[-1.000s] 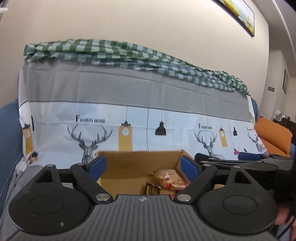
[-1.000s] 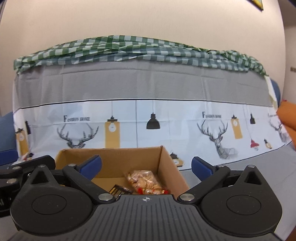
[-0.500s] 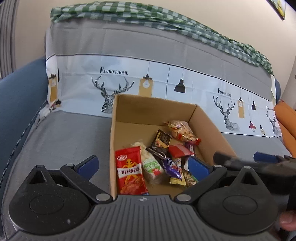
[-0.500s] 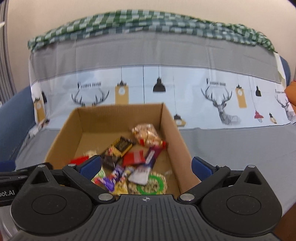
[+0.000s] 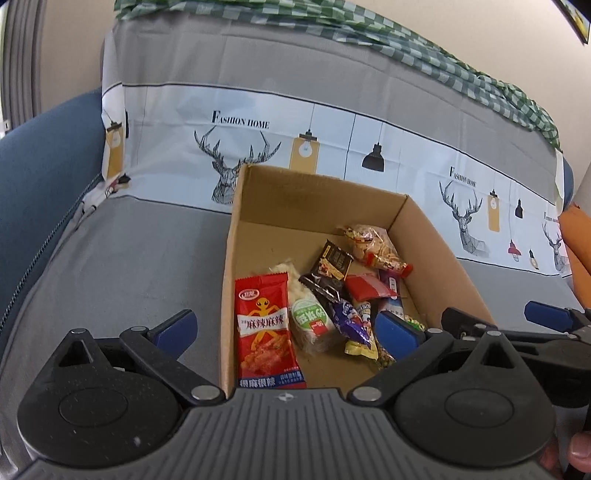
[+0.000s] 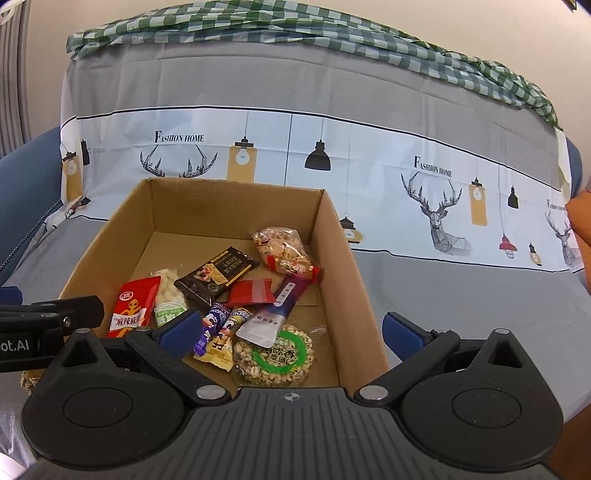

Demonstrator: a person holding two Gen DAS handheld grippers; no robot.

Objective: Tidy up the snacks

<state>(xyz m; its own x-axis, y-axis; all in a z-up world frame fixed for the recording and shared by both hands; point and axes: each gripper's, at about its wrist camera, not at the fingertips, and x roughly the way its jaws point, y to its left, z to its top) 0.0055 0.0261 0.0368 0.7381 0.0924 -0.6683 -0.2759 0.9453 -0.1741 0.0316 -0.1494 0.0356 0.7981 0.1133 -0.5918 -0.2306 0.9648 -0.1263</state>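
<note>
Blue sofa (image 5: 40,155) under deer-print cover (image 6: 369,155), beige wall (image 6: 332,18).

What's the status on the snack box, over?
Left gripper open, empty. Right gripper open, empty. Snacks loose in cardboard box on sofa. Nothing blocking.

Matt brown corrugated cardboard box (image 6: 343,258). Glossy plastic-film snack packets (image 6: 273,314), creased. Smooth printed cloth sofa cover (image 6: 332,155); woven checked cloth (image 6: 295,33) above. Matt black ribbed plastic gripper housing (image 6: 291,435), metal pivot pins.
</note>
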